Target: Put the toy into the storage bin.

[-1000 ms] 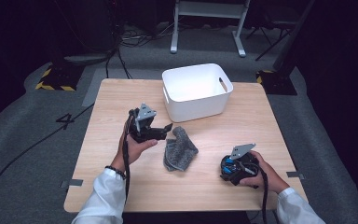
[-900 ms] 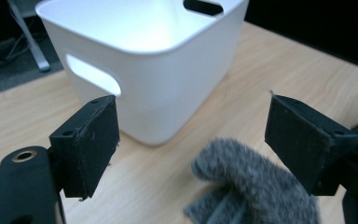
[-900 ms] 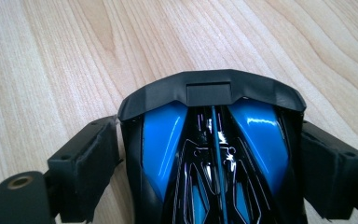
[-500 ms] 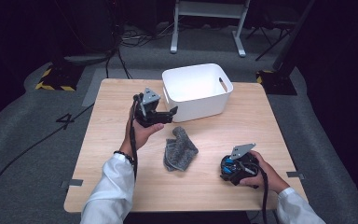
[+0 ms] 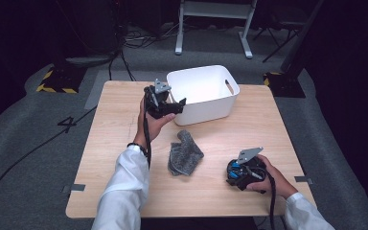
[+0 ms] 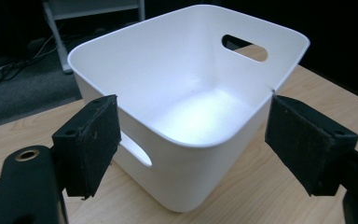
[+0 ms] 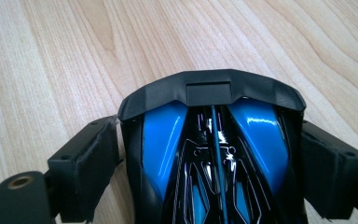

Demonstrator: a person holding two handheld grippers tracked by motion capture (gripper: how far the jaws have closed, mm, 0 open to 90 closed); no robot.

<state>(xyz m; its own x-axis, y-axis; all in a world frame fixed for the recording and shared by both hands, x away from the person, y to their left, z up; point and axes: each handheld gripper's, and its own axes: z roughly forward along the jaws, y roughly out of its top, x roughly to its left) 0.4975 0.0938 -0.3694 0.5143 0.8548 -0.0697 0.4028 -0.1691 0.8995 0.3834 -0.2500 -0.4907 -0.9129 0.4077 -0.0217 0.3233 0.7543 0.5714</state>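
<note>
The left gripper point(image 5: 179, 101) is held above the light wooden table point(image 5: 278, 120), right at the near left corner of the white rectangular plastic bin point(image 5: 206, 91) standing at the table's far edge. Its jaws are spread wide and nothing is gripped; in the left gripper view the bin's corner point(image 6: 191, 135) is framed between the two black pads point(image 6: 91, 140). Near the table's front right corner, the right gripper point(image 5: 235, 175) is clamped on a glossy blue-and-black toy car point(image 7: 214, 154), pads pressed to both its sides. A crumpled grey knitted sock point(image 5: 184, 152) is left lying at the table's middle.
</note>
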